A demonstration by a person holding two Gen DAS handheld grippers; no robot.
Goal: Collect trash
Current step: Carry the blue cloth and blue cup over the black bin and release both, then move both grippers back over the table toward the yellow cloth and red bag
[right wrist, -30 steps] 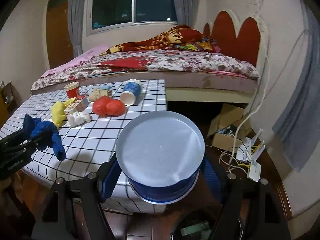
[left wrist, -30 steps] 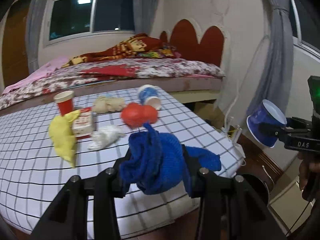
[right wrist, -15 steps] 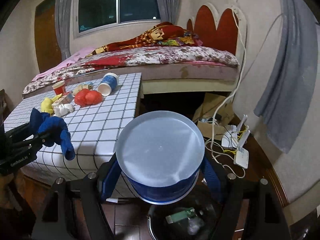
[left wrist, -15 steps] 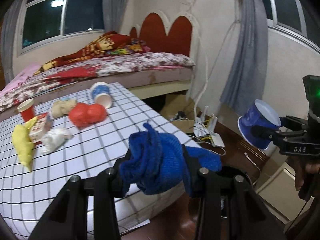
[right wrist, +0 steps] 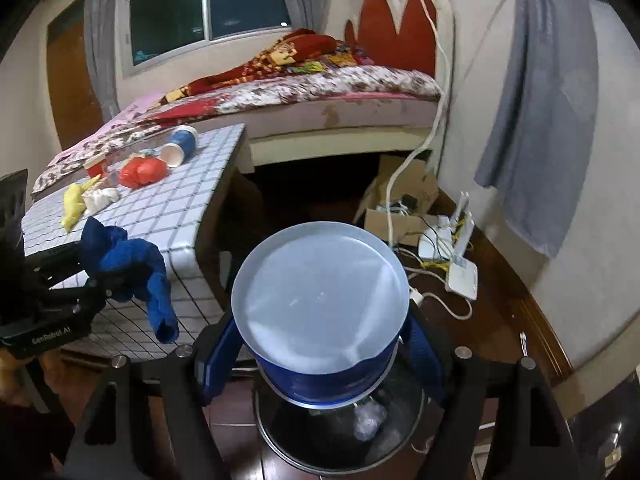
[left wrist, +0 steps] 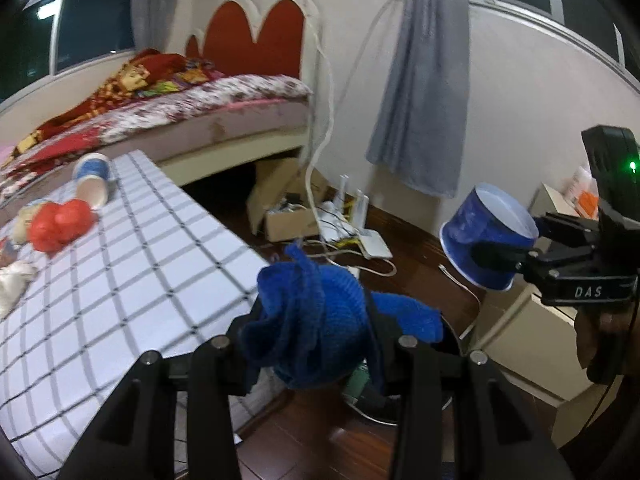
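My left gripper (left wrist: 312, 336) is shut on a crumpled blue knitted sock (left wrist: 320, 324), held past the table's corner above a dark round bin (left wrist: 448, 344) on the floor. My right gripper (right wrist: 320, 344) is shut on a blue paper cup (right wrist: 320, 304) with its white bottom facing the camera; it hangs over the bin (right wrist: 340, 440), which holds crumpled trash. In the left wrist view the cup (left wrist: 486, 236) and right gripper (left wrist: 504, 254) appear at the right. In the right wrist view the sock (right wrist: 128, 264) and left gripper (right wrist: 100, 272) appear at the left.
The checked table (right wrist: 168, 216) carries a red bag (right wrist: 142, 172), a blue cup on its side (right wrist: 182, 146), a yellow bag (right wrist: 76, 204), white paper and a red cup. A bed (right wrist: 320, 92), a cardboard box (right wrist: 400, 200), routers and cables (right wrist: 456, 252) lie beyond. A person's hand (left wrist: 600, 340) holds the right gripper.
Both grippers have swung right, away from the table and down over the floor bin. The table has slid to the left of both views. Each grip is unchanged.
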